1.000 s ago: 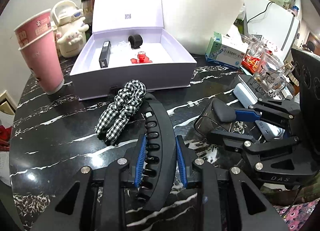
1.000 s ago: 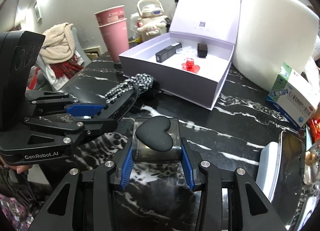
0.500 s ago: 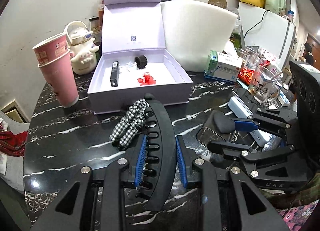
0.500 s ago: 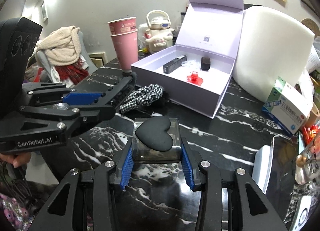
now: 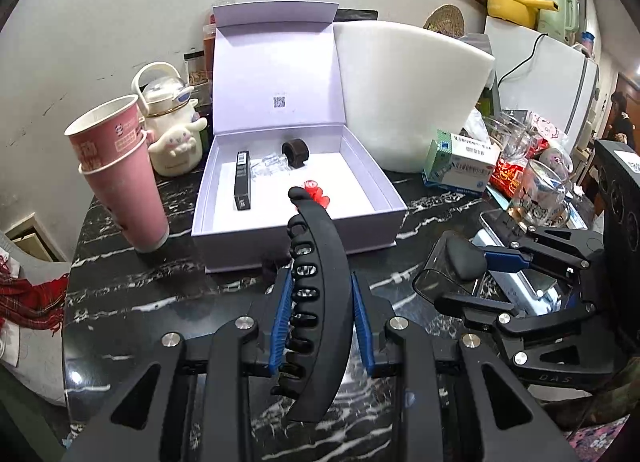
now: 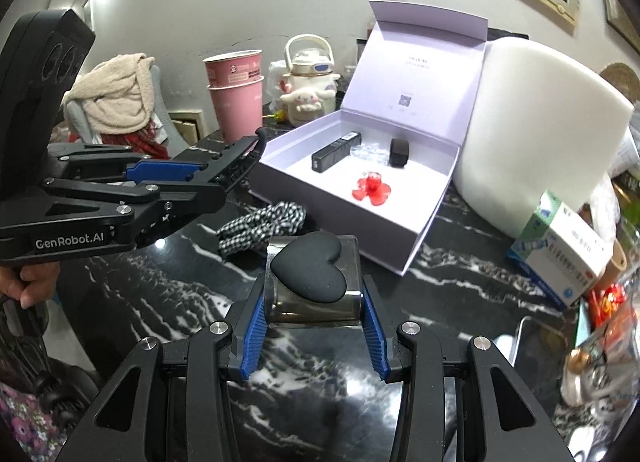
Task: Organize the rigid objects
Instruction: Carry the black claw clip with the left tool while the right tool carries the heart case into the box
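Left fingers [image 5: 320,318] clamped on black hair clip [image 5: 318,302], held above bench [image 5: 160,294]. Right fingers [image 6: 314,326] clamped on smoky clear case [image 6: 316,302] with black heart [image 6: 310,272] on top, also clear of bench. Checked scrunchie [image 6: 260,228] lying on bench before open lilac box [image 6: 360,198]. In box: black tube [image 6: 336,150], red flower [image 6: 370,186], dark ring [image 5: 295,152]. Pink cups [image 5: 120,174] left of box.
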### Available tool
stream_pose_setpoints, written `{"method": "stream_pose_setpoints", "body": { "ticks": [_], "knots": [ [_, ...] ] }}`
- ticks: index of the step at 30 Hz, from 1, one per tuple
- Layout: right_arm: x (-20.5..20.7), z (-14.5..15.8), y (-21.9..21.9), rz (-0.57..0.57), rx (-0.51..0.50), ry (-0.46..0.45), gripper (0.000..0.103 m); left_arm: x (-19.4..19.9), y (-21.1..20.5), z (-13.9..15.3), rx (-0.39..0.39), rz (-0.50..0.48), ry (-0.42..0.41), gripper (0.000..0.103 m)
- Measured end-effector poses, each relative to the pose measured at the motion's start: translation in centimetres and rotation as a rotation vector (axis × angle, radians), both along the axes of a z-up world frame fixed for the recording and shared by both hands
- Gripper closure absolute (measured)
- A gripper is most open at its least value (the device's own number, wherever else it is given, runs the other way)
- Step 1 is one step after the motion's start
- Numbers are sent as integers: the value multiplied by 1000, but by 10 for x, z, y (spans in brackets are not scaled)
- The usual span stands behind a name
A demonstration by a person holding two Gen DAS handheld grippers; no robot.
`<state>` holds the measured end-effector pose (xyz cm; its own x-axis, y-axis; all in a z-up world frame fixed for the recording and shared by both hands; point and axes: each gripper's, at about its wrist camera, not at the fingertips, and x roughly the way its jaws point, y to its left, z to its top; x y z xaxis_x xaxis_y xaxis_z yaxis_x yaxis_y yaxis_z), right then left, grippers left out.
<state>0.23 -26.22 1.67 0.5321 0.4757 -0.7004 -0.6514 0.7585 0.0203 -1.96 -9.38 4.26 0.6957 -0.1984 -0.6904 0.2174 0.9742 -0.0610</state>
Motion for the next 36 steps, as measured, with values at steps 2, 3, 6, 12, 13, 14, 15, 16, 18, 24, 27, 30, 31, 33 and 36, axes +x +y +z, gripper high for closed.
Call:
{"method": "stream_pose_setpoints", "body": {
  "ticks": [2,3,6,12,13,14,15,16,18,24,27,30,31,33,36],
  "knots": [
    [4,2,1,1,-2,-10,61,6,0,2,-14,-6,2,74],
    [7,4,1,1,-4,-17,61,9,-1,3,-14,-9,0,74],
    [15,8,1,2,-11,-29,61,18,-3,7,0,-15,-8,74],
    [35,15,1,8,-13,-45,61,41,-6,12,11,-29,-12,74],
    [39,16,0,8,-7,-41,61,45,-6,12,7,-32,-12,74],
    [42,16,-1,6,-6,-41,61,48,-6,13,2,-37,-11,74],
    [46,17,-1,1,-9,-44,61,52,-7,13,1,-42,-10,74],
    [50,18,-1,-1,-11,-46,61,56,-8,13,2,-45,-10,74],
    [57,19,-1,-4,-16,-49,61,63,-9,13,6,-49,-12,74],
    [79,22,0,-12,-24,-51,61,85,-11,15,13,-56,-19,74],
    [89,22,1,-9,-31,-51,61,93,-11,16,19,-56,-20,74],
    [99,23,2,-4,-32,-49,61,104,-10,18,23,-58,-22,74],
    [103,24,3,-2,-31,-48,61,106,-10,18,24,-58,-22,74],
    [110,24,5,0,-30,-46,61,113,-9,18,27,-59,-23,74],
    [120,25,8,4,-34,-48,61,124,-7,18,32,-57,-23,74]
  ]
}}
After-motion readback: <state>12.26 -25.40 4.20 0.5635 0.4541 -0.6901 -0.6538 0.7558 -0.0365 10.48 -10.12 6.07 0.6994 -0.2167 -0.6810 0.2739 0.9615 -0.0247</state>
